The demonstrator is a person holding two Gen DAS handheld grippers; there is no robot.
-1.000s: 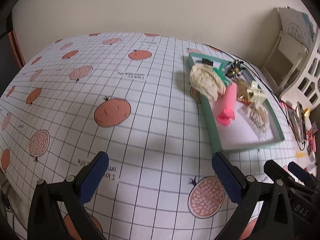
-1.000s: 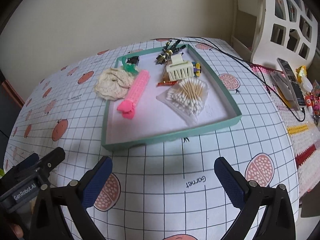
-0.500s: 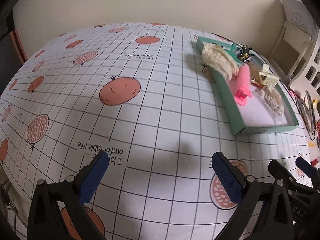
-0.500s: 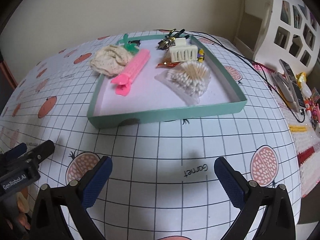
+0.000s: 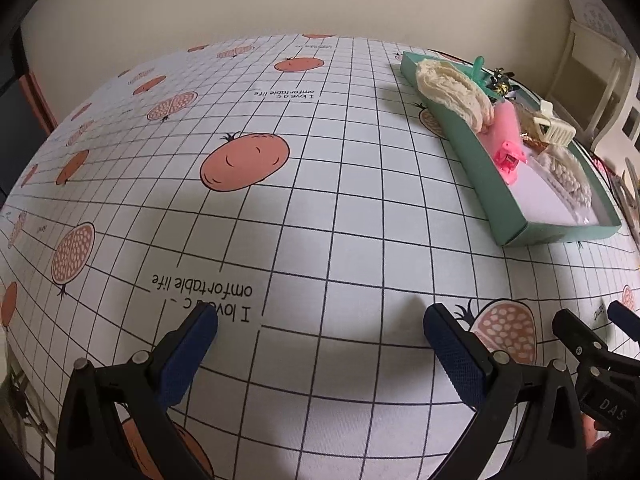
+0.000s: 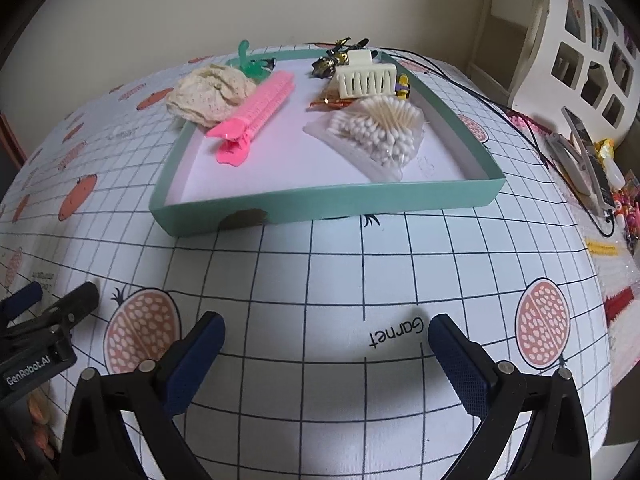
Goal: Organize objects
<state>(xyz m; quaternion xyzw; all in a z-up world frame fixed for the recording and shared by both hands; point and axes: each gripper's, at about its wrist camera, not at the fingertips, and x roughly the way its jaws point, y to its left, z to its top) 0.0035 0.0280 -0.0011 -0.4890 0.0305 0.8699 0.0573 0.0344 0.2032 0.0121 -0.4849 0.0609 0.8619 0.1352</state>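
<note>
A shallow teal tray [image 6: 328, 200] [image 5: 472, 148] sits on the fruit-print cloth. Inside lie a pink clip [image 6: 256, 112] [image 5: 508, 148], a bag of cotton swabs [image 6: 376, 132], a cream claw clip [image 6: 366, 76] [image 5: 554, 128], a green clip [image 6: 250, 64] and dark and gold hair ornaments [image 6: 334, 58]. A cream knitted cloth [image 6: 208, 94] [image 5: 452, 92] drapes over the tray's left rim. My right gripper [image 6: 326, 344] is open and empty, low over the cloth in front of the tray. My left gripper [image 5: 320, 332] is open and empty, left of the tray.
A white lattice shelf [image 6: 580, 40] stands at the back right. Black cables [image 6: 500, 108], a flat grey device [image 6: 580, 160] and small colourful items [image 6: 624, 208] lie right of the tray. The wall [image 6: 200, 0] runs behind. Bare cloth [image 5: 200, 160] spreads to the left.
Both grippers have dropped lower and nearer the table's front, so the tray looks flatter. Both stay open. Nothing in the tray has moved.
</note>
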